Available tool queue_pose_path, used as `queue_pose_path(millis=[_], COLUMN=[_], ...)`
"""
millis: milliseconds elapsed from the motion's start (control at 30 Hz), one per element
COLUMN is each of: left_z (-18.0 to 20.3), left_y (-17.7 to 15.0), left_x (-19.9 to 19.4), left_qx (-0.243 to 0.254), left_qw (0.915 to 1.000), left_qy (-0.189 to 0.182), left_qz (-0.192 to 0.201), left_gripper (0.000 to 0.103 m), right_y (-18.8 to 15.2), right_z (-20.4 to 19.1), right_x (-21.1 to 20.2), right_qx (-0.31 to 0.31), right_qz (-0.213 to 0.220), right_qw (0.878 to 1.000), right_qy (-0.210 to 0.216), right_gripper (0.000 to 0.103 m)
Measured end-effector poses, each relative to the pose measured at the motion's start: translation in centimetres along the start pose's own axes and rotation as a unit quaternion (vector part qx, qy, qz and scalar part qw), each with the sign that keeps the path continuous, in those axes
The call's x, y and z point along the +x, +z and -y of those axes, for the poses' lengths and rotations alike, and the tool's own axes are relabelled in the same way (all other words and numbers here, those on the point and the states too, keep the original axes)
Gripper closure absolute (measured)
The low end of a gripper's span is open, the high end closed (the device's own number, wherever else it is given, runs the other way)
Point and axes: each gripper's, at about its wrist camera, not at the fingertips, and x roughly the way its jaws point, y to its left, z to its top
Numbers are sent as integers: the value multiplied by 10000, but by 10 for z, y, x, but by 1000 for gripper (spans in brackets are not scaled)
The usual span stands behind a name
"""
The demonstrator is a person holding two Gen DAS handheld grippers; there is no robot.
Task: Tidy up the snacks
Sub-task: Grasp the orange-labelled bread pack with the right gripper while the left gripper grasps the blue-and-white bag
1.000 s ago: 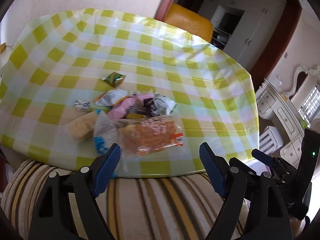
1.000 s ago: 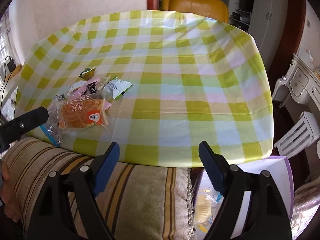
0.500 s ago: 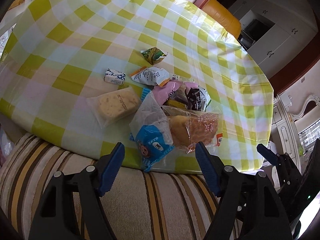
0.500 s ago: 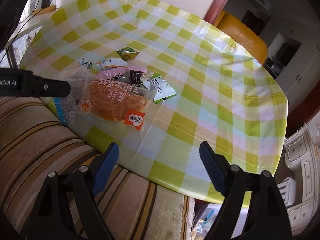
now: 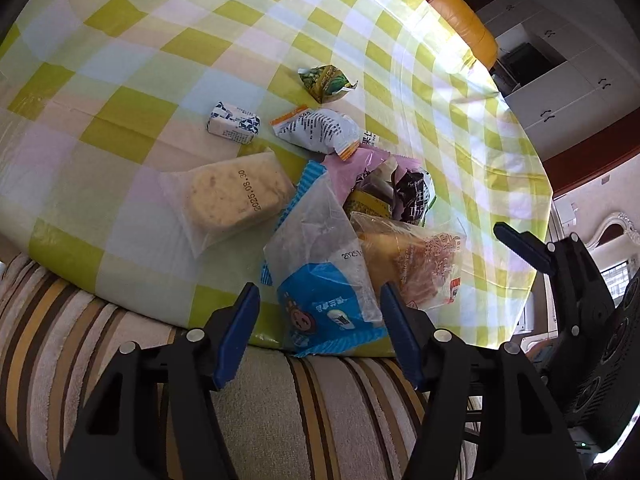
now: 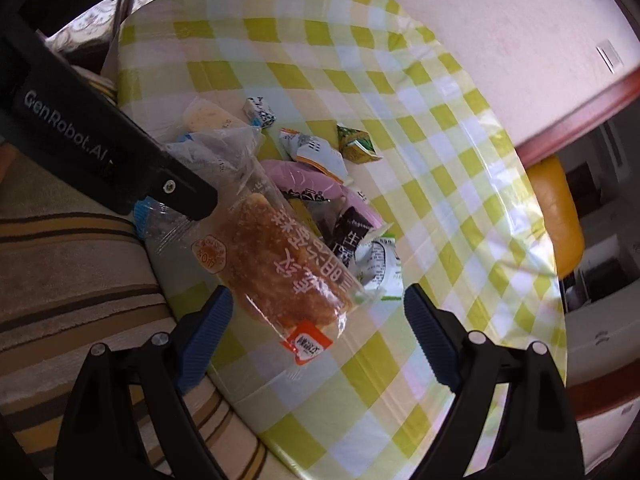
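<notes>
Much of the snack pile on the checked tablecloth (image 5: 132,92) is buried: the pink wrapper (image 5: 352,164) and dark chocolate packet (image 5: 414,200) lie half under the orange cake packet (image 5: 416,264), so you can count roughly nine snacks, not surely. Your left gripper (image 5: 318,320) has been closing, its jaws bracketing the blue-and-clear bag (image 5: 324,280) at the tablecloth's near edge; contact is unclear. Your right gripper (image 6: 316,320) has been opening, released, straddling the cake packet's near end.
</notes>
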Motion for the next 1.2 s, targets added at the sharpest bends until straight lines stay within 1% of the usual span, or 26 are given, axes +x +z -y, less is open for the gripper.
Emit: queue_pose_path(millis=[67,167,233,367,433,500,533,567,600,700,767,867,967,1033,1100,1200], left_z=[-2,-6,-7,-10,-11,-12,-13,-13,-13,-13,-12,-11,-10,-11,-13,-13], left_y=[1,1,2,4,4,5,5,4,4,3,3,2,1,1,2,1], left_x=[2,5,7,10,9,9,9,9,8,7,6,3,0,-5,-8,-9], left_qx=[-57,-128,-148,-242,-270,-286,-296,-298,-306,-298,-276,-232,-218,-255,-284,-269], left_qw=[10000,9998,9997,9993,9992,9991,9991,9991,9990,9990,9991,9992,9990,9985,9978,9979], left_qy=[-51,-113,-161,-229,-251,-277,-282,-294,-298,-325,-307,-310,-354,-417,-528,-482], left_qz=[-43,-103,-130,-151,-131,-127,-113,-102,-89,-56,-7,67,135,250,296,330], left_gripper=[45,49,51,53,53,57,58,61,63,66,67,68,69,69,69,69], right_y=[3,7,9,13,12,11,9,8,6,2,0,-5,-11,-16,-23,-32], right_z=[-3,-2,-1,0,2,3,2,2,2,1,2,2,1,2,7,15], right_x=[5,14,19,31,35,37,36,35,34,30,26,18,13,10,8,6], right_qx=[-328,-499,-525,-343,-183,36,107,175,276,480,618,854,1090,1267,1501,1972], right_qz=[22,13,51,28,23,21,17,18,9,44,60,116,150,164,168,120], right_qw=[9993,9982,9974,9964,9960,9946,9941,9937,9934,9928,9918,9884,9859,9838,9798,9707], right_qy=[148,335,484,777,877,1036,1080,1105,1114,1097,1117,1254,1257,1262,1312,1368], right_gripper=[14,14,14,14,15,19,25,34,38,42,46,50,51,52,52,53])
